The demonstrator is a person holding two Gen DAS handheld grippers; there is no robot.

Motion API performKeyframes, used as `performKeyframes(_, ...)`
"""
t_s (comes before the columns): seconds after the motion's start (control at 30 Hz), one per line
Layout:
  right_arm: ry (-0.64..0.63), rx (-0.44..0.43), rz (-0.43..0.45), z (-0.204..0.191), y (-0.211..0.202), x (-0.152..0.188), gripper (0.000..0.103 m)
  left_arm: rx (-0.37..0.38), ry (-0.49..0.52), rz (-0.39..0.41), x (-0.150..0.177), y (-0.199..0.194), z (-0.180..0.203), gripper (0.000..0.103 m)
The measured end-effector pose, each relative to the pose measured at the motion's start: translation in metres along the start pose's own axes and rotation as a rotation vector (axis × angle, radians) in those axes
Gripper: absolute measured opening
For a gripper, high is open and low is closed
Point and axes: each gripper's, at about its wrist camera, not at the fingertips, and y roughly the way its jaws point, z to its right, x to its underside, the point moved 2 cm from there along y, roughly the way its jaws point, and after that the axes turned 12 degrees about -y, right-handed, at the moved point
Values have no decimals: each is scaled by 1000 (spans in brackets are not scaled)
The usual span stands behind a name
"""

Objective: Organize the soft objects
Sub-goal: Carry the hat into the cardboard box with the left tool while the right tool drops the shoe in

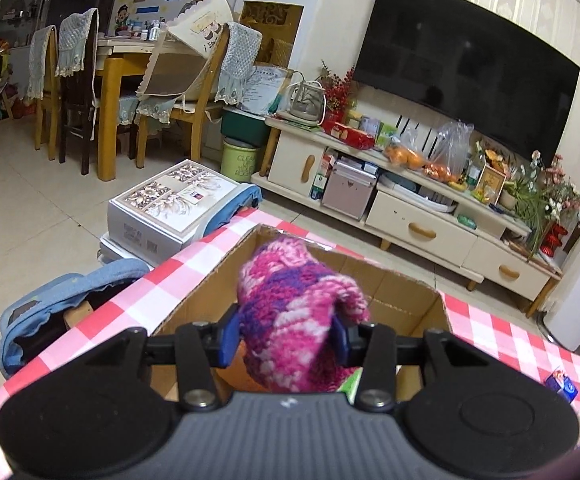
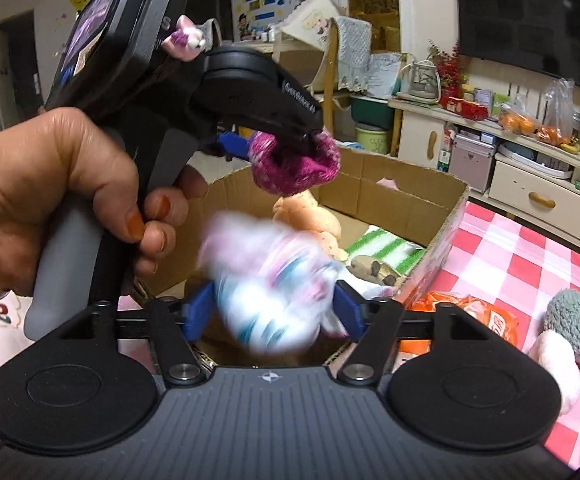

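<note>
Nearest the right wrist camera, the right gripper (image 2: 270,312) has its blue pads closed part-way against a pale white, pink and blue soft bundle (image 2: 268,284), which is smeared by motion, so I cannot tell what it is or how firmly it is pinched. Just beyond it, the left gripper (image 1: 286,338) is clamped about a pink and purple knitted piece (image 1: 293,312), its jaws narrowed onto the wool and the piece bulging out ahead of them; in the right view this gripper hangs over the near side of the cardboard box (image 2: 409,196), held by the person's left hand (image 2: 54,196). The step in hand appears to be dropping both soft things into the box, and it would go best if each gripper is brought well inside the rim and lowered before it opens, so the wool does not catch on the cardboard edge or roll out onto the checked tablecloth (image 2: 529,248). Inside the box lie an orange plush toy (image 2: 309,216) and a green striped cloth (image 2: 385,248), with room beside them. A grey knitted ball (image 2: 577,324) waits on the cloth to the right. The box floor beneath the grippers is hidden, and from the left view its contents are almost wholly blocked by the knitted piece.
</note>
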Motion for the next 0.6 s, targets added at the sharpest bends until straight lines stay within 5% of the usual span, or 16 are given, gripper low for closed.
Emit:
performKeyframes(0.03,12,3,10,0,-4,1,99,-1,1,-1,0,-1,1,48)
performKeyframes(0.27,65,74,84,8,-44,2,101,34,11,36,3,-16,15,67)
performKeyframes(0.6,137,238,114,21,-98,33,101,99,99,37,25,-33,47,71)
